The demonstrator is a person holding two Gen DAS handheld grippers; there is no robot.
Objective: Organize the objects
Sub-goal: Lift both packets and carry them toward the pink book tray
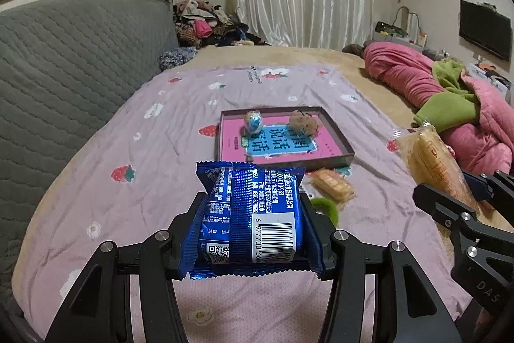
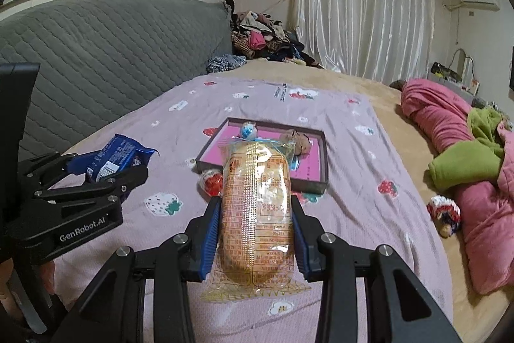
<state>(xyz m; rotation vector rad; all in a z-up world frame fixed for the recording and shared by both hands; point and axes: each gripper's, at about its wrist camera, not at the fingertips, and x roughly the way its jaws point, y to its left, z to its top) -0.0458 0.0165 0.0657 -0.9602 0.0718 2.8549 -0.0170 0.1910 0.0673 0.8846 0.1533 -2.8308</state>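
Note:
My left gripper is shut on a blue snack packet, held above the lilac bedspread. My right gripper is shut on a clear orange-printed cake packet. Each gripper also shows in the other's view: the right gripper with the cake packet, and the left gripper with the blue packet. Ahead lies a shallow grey tray with a pink book inside. On the book sit a blue foil ball and a brown fuzzy lump.
A small cracker packet and a green fuzzy item lie before the tray. A red-and-white ball rests by its near corner. A crocheted toy and pink and green bedding lie right. A grey quilted headboard rises left.

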